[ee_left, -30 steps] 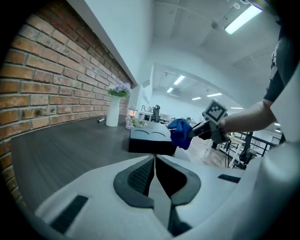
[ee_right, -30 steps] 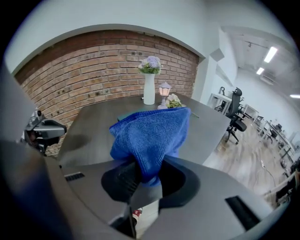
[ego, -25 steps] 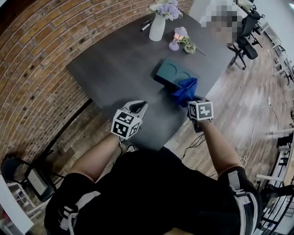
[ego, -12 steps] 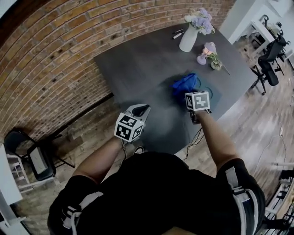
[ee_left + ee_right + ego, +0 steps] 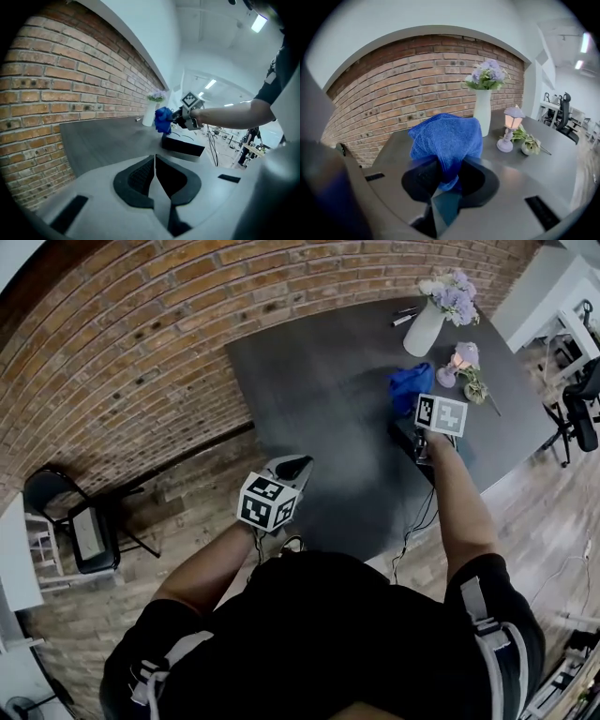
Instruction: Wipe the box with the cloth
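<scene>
Right tongs [image 5: 446,179]: clenched on the blue cloth [image 5: 447,133]. Left tongs [image 5: 154,174]: pressed together on nothing, held back at the near edge of the counter [image 5: 309,381]. The box [image 5: 183,146] lies on the counter below my right arm. Over the last second the cloth has travelled from the box's near side to its far end, toward the vase [image 5: 424,327]; I judge one pass across the top nearly complete

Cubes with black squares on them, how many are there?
2. One cube sits on the left gripper, by the table's near edge. The other sits on the right gripper, whose jaws hold the cloth.
</scene>
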